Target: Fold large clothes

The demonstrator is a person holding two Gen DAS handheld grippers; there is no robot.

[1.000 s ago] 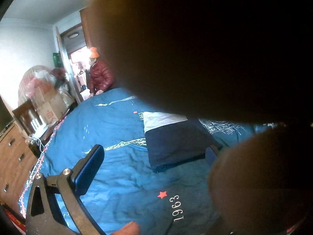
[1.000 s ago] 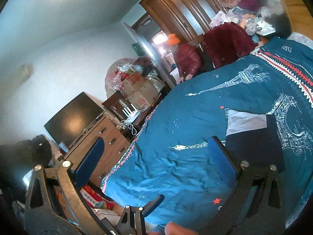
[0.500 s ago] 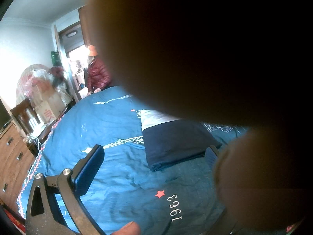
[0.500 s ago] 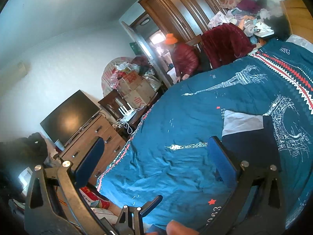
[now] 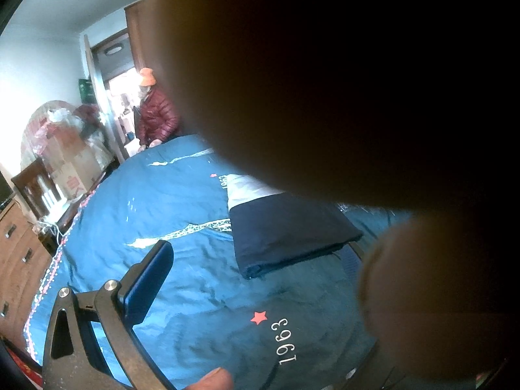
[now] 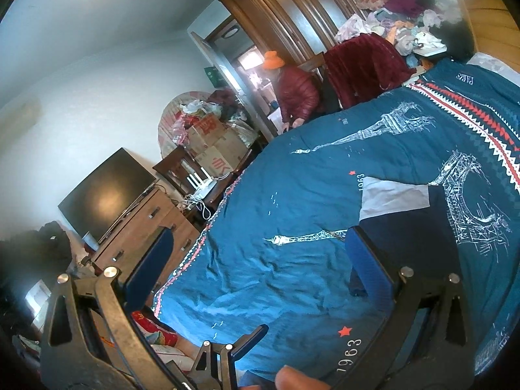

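A folded garment (image 5: 286, 234), navy with a white band at its far end, lies flat on the blue Eiffel-tower bedspread (image 5: 182, 201). My left gripper (image 5: 256, 256) is open just short of the garment's near edge, touching nothing. A big blurred brown shape close to the lens hides the upper right of the left wrist view and most of the right finger. In the right wrist view the garment (image 6: 406, 224) lies beyond the right finger (image 6: 370, 269). My right gripper (image 6: 260, 266) is open and empty above the bedspread (image 6: 292, 195).
A person in a red jacket and orange hat (image 6: 295, 94) stands at the doorway beyond the bed. A TV (image 6: 107, 191) on a wooden dresser (image 6: 146, 234), cardboard boxes (image 6: 214, 149), a wardrobe (image 6: 292, 16) and a clothes pile (image 6: 399, 22) line the room.
Both views drift only slightly. The folded garment stays where it was, both grippers stay open, and the person at the doorway shifts a little.
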